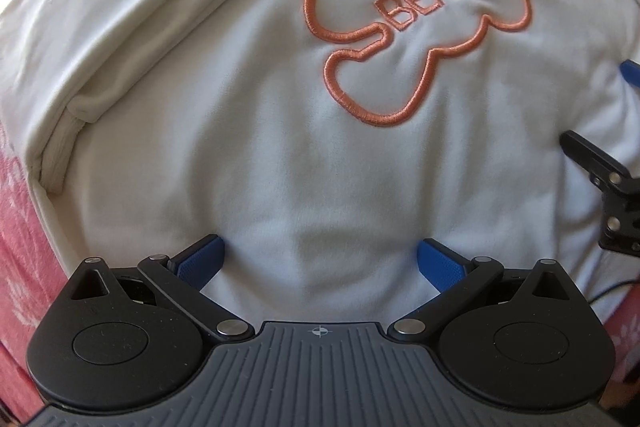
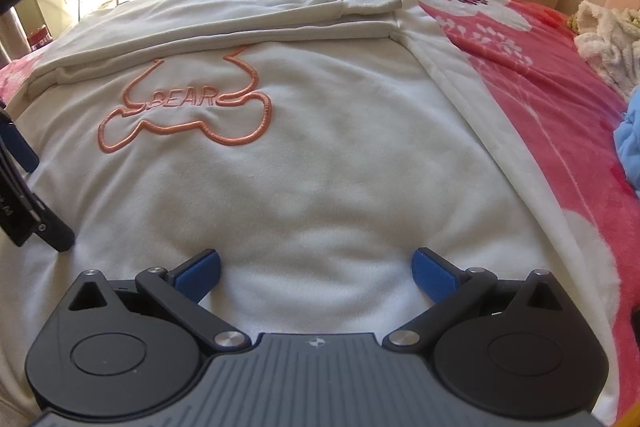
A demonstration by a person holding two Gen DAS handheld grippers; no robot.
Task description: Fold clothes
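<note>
Left tool [image 1: 320, 263], right tool [image 2: 316, 267]: agape.

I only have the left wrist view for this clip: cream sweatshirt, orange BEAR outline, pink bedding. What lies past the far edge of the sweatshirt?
Observer: A sleeve is folded across the top of the sweatshirt, cuff toward the right.
Operator: Is the right gripper holding anything?
Observer: No. The right gripper is open, fingers spread over plain fabric.
Operator: Anything else on the bed?
Observer: A fluffy cream bundle and something light blue lie at the right edge of the pink blanket.
</note>
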